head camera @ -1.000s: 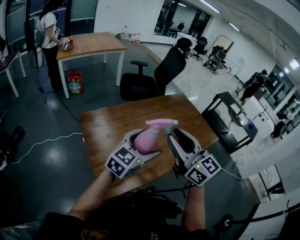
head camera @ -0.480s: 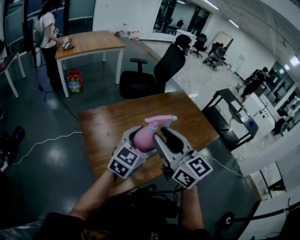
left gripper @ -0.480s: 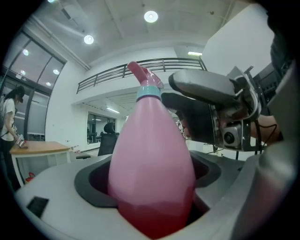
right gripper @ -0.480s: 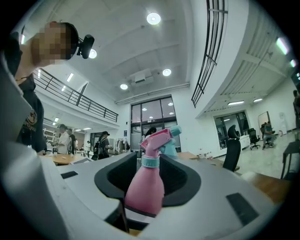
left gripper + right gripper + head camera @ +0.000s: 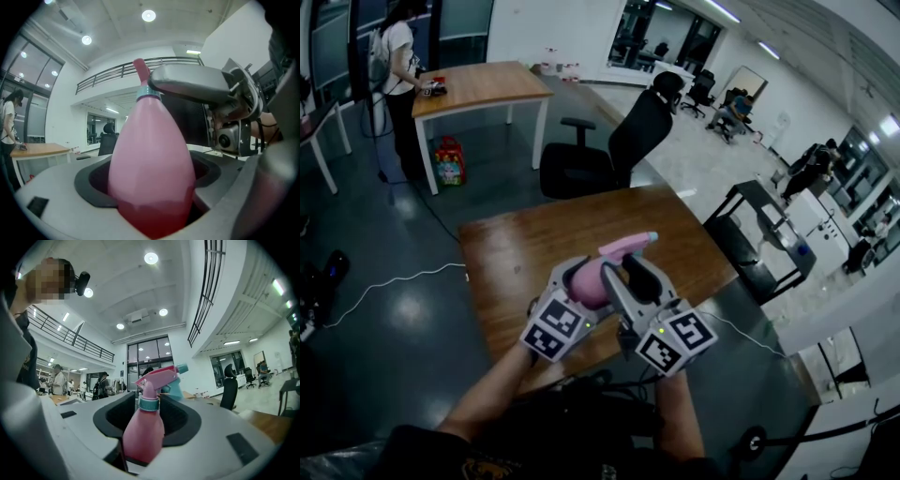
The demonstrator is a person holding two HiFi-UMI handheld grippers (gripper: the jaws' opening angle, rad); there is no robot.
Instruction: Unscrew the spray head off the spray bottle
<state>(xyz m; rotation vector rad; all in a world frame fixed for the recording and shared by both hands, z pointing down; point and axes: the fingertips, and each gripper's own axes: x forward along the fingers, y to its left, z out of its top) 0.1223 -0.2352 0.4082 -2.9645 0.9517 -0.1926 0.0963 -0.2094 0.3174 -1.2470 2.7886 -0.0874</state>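
The left gripper (image 5: pixel 584 284) is clamping the spray bottle (image 5: pixel 592 281) by its belly. The right gripper (image 5: pixel 633 268) is straddling the bottle's neck, its jaws standing wide and unpressing after having just been opening. I am judging that a twist now is risking a slip around the spray head (image 5: pixel 628 246), or is levering the bottle loose toward the table (image 5: pixel 516 253) beneath it.

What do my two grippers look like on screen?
Left gripper and right gripper: grey shells, broad jaws lined with black pads, each with a rear cube of black-and-white square markers. Dark cables trail behind. The person wears a dark top. The right gripper's jaws have just been opening, around the neck of the spray bottle.
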